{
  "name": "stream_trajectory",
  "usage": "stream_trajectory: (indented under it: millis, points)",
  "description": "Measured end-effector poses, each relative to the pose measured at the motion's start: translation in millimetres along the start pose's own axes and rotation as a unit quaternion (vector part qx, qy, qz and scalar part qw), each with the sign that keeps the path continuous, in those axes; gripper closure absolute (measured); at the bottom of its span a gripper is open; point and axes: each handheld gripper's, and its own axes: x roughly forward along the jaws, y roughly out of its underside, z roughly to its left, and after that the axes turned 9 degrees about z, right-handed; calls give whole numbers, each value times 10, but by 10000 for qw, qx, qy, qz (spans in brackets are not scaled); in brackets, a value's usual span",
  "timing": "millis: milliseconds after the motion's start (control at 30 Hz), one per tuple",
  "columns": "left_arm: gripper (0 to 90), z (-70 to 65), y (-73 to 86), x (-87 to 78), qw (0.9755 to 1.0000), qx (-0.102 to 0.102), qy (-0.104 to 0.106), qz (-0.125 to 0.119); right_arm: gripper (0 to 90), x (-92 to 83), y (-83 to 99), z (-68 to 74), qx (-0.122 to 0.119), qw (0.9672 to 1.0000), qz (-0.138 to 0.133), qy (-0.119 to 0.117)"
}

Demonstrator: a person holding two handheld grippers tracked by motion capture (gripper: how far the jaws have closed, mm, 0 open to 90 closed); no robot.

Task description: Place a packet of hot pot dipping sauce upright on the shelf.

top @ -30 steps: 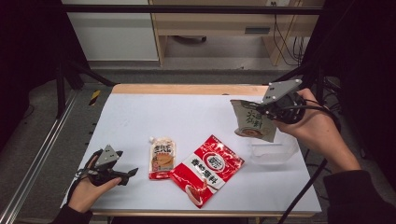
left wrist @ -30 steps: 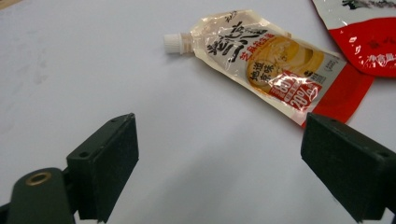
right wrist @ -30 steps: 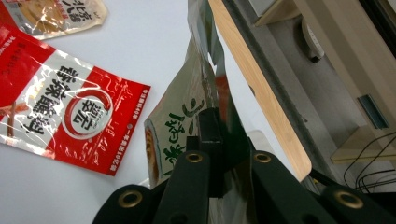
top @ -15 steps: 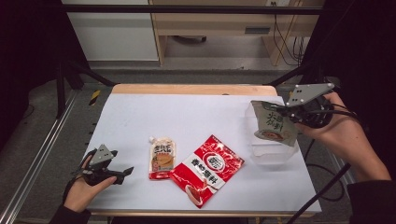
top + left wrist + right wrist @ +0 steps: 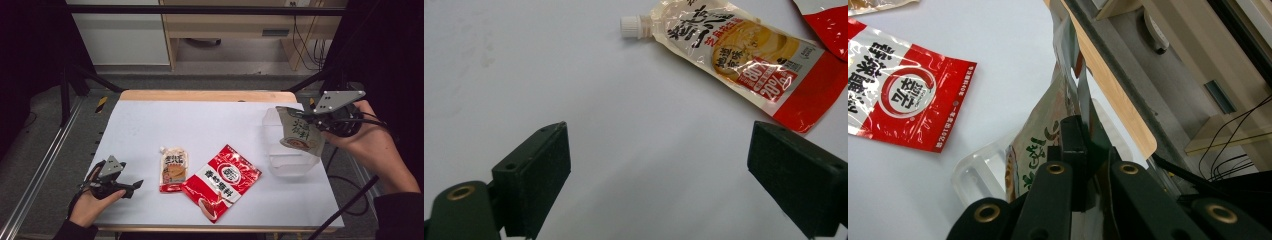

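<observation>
Where the person's left hand rests at the near left of the white bench (image 5: 210, 120), the left gripper (image 5: 131, 187) sits released, jaws wide. Past it lie a spouted sauce pouch (image 5: 173, 169) and a red packet (image 5: 221, 181). Farther right, the right gripper (image 5: 306, 119) is clenched on a pale pouch (image 5: 298, 134) hanging over a clear plastic container (image 5: 290, 162); lowering it straight inside before letting go would likely work best.
</observation>
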Motion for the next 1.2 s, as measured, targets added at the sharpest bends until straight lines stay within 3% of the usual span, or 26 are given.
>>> stream_trajectory:
  millis: [567, 633, 1200]
  points:
    - [105, -8, 2, 19, 10000, 54, -11, 72, 900, 151, -16, 104, -244, 9986, 5, -476]
    - [105, -12, 1, 22, 10000, 58, -3, 78, 900, 163, -32, 123, -319, 9976, -26, -620]
    - [109, -10, 0, 16, 9999, 73, -25, 70, 899, 283, -68, 187, -477, 9954, 81, -829]
